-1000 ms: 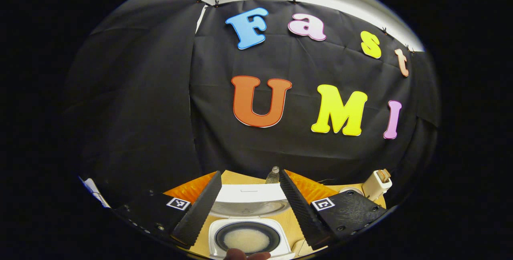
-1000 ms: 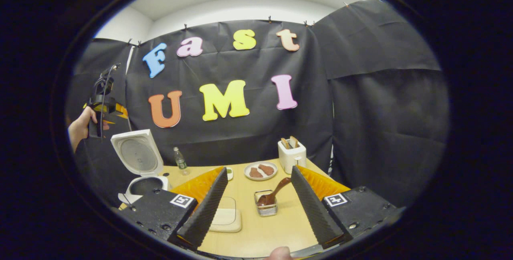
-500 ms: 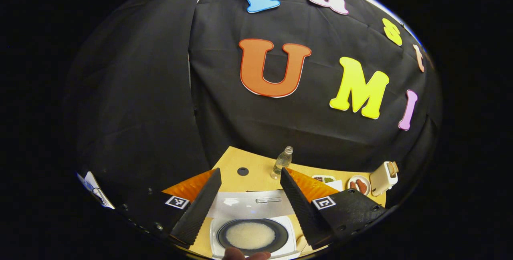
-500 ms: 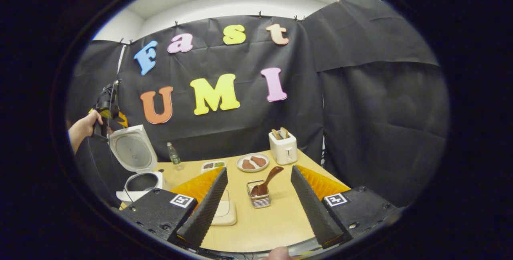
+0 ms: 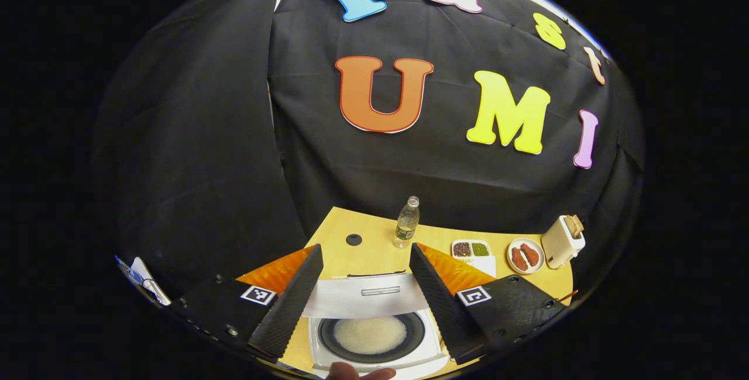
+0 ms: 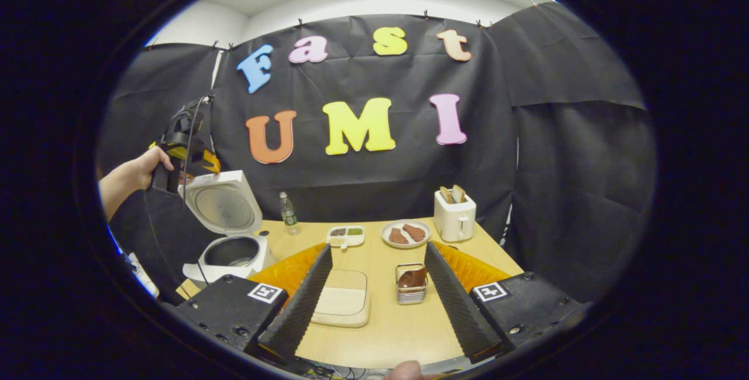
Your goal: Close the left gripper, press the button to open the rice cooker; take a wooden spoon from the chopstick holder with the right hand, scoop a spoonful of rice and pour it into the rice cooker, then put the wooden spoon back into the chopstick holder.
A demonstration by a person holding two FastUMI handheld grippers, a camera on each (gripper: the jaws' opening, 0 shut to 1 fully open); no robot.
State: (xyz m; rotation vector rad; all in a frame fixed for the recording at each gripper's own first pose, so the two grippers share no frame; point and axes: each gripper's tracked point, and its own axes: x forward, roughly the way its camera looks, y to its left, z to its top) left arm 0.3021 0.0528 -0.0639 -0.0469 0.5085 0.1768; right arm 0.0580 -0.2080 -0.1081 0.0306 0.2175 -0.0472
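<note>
In the left gripper view the white rice cooker (image 5: 434,349) stands open right under my left gripper (image 5: 366,248), whose fingers are spread apart with nothing between them. White rice (image 5: 370,334) lies in its dark pot, and the raised lid (image 5: 366,298) shows edge-on. In the right gripper view my right gripper (image 6: 379,246) is open above the table. The wire chopstick holder (image 6: 411,293) with the wooden spoon (image 6: 413,278) stands just inside its right finger, farther off. The rice cooker (image 6: 233,251) is at the left, and a hand (image 6: 134,175) holds the left gripper (image 6: 190,154) above the lid.
A shallow beige square dish (image 6: 340,304) lies left of the holder. Along the back of the wooden table (image 6: 386,333) stand a water bottle (image 6: 287,211), a divided dish (image 6: 345,233), a plate (image 6: 405,233) with brown pieces and a white toaster (image 6: 454,216). Black cloth walls close the booth.
The left gripper view has tipped downward, so more of the table, the bottle and the dishes show. The right gripper view has swung, bringing the cooker closer in and the holder toward the right finger.
</note>
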